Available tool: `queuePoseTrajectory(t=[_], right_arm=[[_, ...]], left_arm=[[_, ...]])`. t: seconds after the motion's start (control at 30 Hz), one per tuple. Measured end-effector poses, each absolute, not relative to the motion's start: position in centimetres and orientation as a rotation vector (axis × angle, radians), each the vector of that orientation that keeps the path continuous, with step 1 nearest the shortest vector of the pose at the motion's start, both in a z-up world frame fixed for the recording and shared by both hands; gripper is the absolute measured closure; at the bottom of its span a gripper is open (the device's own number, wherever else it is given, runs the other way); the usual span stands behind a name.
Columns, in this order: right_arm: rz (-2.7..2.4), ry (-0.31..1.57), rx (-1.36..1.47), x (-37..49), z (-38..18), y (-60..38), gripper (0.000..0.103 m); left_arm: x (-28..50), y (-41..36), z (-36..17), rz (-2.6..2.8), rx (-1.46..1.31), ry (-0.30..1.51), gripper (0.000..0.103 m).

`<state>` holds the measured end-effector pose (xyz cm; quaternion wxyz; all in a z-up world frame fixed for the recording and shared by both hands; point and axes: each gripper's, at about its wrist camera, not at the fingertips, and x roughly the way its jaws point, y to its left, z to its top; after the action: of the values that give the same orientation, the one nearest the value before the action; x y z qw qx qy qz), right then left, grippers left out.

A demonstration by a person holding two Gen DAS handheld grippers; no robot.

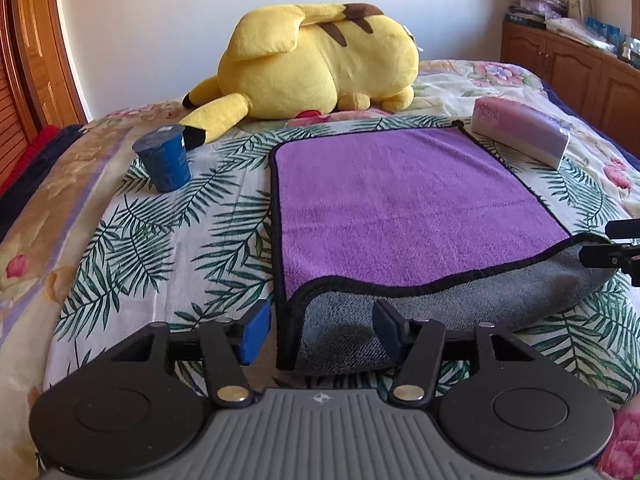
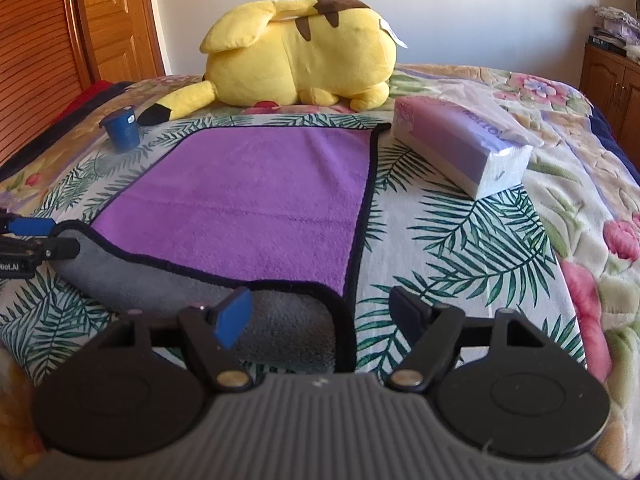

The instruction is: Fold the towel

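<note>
A purple towel (image 1: 400, 204) with black trim and a grey underside lies flat on the bed; it also shows in the right wrist view (image 2: 256, 200). Its near edge is curled up so the grey side (image 1: 440, 304) faces me. My left gripper (image 1: 322, 328) is open, its jaws either side of the towel's near left corner. My right gripper (image 2: 320, 312) is open, its jaws either side of the near right corner (image 2: 344, 320). Each gripper shows at the edge of the other's view: the right one (image 1: 612, 252), the left one (image 2: 28, 240).
A yellow plush toy (image 1: 312, 68) lies beyond the towel. A blue cup (image 1: 164, 158) stands left of the towel. A purple tissue pack (image 1: 520, 130) lies at its far right corner. Wooden doors are on the left, a wooden cabinet (image 1: 580, 68) on the right.
</note>
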<state>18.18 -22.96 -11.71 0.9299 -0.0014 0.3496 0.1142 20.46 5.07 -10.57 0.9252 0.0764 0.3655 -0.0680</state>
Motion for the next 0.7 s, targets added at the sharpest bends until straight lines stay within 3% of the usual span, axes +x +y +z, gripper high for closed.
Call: queuePoseTrajectory(t=[0.17, 0.37, 0.53, 0.7], right_arm=[[0.241, 0.745, 0.005, 18.5, -11.9, -23.0, 0.027], [0.26, 0.785, 0.013, 18.7, -12.3, -23.0, 0.029], [0.273, 0.802, 0.022, 18.7, -12.4, -23.1, 0.036], [0.284, 0.805, 0.022, 18.6, -12.3, -23.0, 0.043]], left_arm=[[20.7, 5.4, -11.2, -0.141, 0.144, 0.783, 0.075], [20.8, 5.8, -12.1, -0.131, 0.123, 0.819, 0.075], [20.6, 5.7, -12.1, -0.132, 0.127, 0.815, 0.077], [20.5, 5.6, -11.8, -0.138, 0.125, 0.793, 0.096]])
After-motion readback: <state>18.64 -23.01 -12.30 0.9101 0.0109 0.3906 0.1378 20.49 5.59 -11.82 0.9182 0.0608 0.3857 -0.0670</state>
